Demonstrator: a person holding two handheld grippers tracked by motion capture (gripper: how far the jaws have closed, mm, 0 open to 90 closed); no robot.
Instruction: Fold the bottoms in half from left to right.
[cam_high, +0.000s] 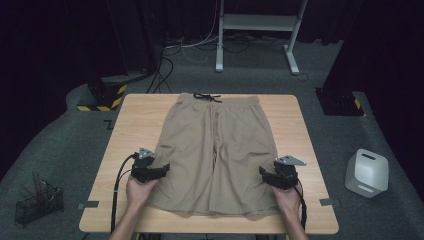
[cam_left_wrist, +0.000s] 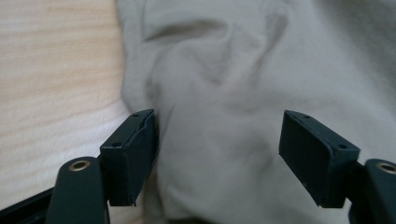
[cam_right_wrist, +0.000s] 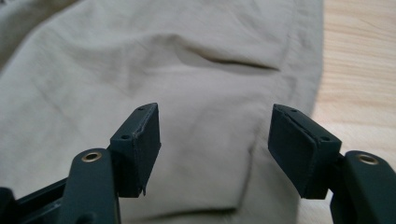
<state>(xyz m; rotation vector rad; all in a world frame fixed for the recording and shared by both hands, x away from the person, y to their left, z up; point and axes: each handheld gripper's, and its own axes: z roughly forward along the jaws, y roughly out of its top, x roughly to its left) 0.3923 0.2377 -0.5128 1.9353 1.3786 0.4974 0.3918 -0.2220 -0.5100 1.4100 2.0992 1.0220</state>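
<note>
The khaki cotton shorts (cam_high: 217, 150) lie flat on the pale wooden surface (cam_high: 295, 120), waistband away from the person, their long axis running front to back. The left gripper (cam_high: 161, 170) and right gripper (cam_high: 264, 174) flank the leg hems, equally near, each pointing inward at an outer edge. Both have fingers (cam_left_wrist: 130, 156) spread wide over cloth, gripping nothing; whether the tips touch the fabric is hard to make out.

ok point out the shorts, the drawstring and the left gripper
shorts (cam_high: 235, 145), high view, on the right leg's front panel
drawstring (cam_high: 206, 97), high view, on the dark knot at the waistband
left gripper (cam_left_wrist: 219, 154), left gripper view, midway between its open jaws, over the cloth
</note>
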